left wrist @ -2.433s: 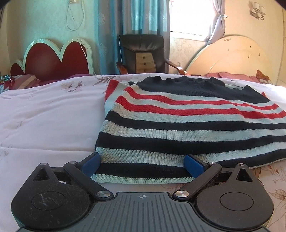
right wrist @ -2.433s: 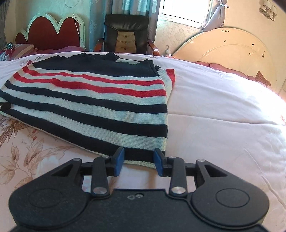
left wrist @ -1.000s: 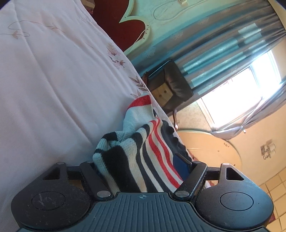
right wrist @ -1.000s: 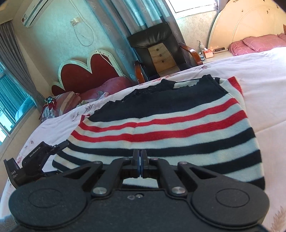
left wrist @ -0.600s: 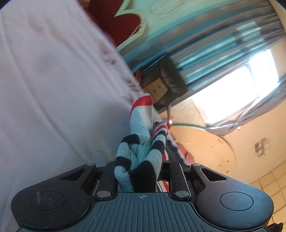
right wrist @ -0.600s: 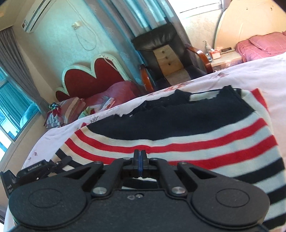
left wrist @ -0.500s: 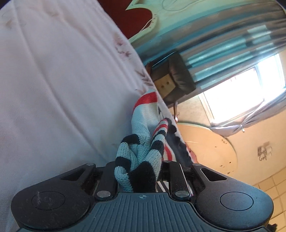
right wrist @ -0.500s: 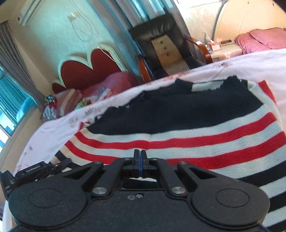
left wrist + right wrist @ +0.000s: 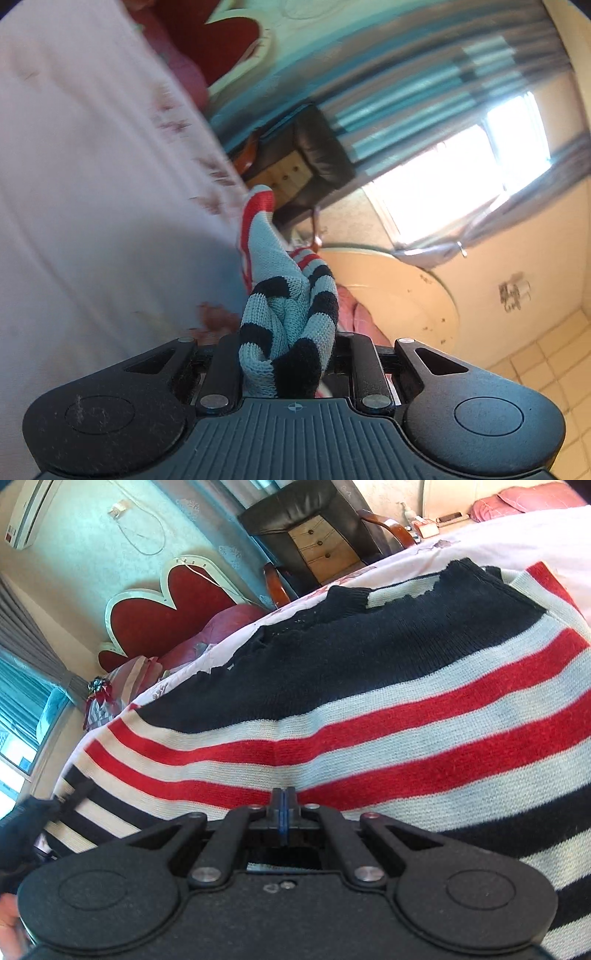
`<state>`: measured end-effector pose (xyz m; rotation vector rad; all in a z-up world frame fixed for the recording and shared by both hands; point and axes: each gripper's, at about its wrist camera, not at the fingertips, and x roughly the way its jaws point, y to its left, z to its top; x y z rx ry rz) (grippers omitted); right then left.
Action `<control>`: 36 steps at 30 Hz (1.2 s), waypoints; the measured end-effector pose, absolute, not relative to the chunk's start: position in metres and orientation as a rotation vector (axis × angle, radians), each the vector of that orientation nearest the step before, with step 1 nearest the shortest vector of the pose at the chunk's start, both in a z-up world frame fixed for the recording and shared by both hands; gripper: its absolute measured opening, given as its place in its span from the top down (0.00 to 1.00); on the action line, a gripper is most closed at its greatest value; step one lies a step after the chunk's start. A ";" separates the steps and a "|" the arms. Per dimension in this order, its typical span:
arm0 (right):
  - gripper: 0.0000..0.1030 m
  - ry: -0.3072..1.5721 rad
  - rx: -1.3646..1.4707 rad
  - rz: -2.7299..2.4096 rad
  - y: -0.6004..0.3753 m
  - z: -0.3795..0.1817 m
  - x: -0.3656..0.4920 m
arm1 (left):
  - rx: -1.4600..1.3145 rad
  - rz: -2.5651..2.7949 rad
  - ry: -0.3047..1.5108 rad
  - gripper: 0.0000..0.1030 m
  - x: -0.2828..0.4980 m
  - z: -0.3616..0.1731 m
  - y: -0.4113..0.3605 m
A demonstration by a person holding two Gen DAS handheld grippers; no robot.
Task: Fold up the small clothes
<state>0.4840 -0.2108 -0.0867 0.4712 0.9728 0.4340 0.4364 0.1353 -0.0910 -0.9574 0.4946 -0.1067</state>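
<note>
The left gripper (image 9: 290, 363) is clamped on a bunched hem of the sweater (image 9: 284, 314); the right gripper (image 9: 282, 819) is pinched on the hem too; the sweater (image 9: 369, 709) stretches ahead over the bed (image 9: 74, 184), collar farthest, so the fold likely runs forward.

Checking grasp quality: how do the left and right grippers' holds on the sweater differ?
The left gripper has a thick bunched wad of sweater between parted fingers; the right gripper has its fingers pressed almost together, so whatever it pinches is thin. The left view is rolled sideways; the right looks across the striped cloth. Both are shut on it.
</note>
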 end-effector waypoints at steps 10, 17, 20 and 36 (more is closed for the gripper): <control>1.00 0.990 0.584 0.444 -0.220 -0.093 0.492 | -0.645 -0.352 0.544 0.81 0.473 -0.010 0.016; 0.90 0.835 0.972 0.236 -0.337 -0.094 0.457 | -0.350 -0.453 0.783 0.81 0.488 -0.044 -0.107; 0.69 0.781 1.040 0.173 -0.390 -0.087 0.440 | -0.181 -0.466 0.827 0.57 0.473 -0.059 -0.150; 0.46 0.967 0.969 0.369 -0.372 -0.074 0.456 | -0.334 -0.258 0.794 0.24 0.492 -0.054 0.007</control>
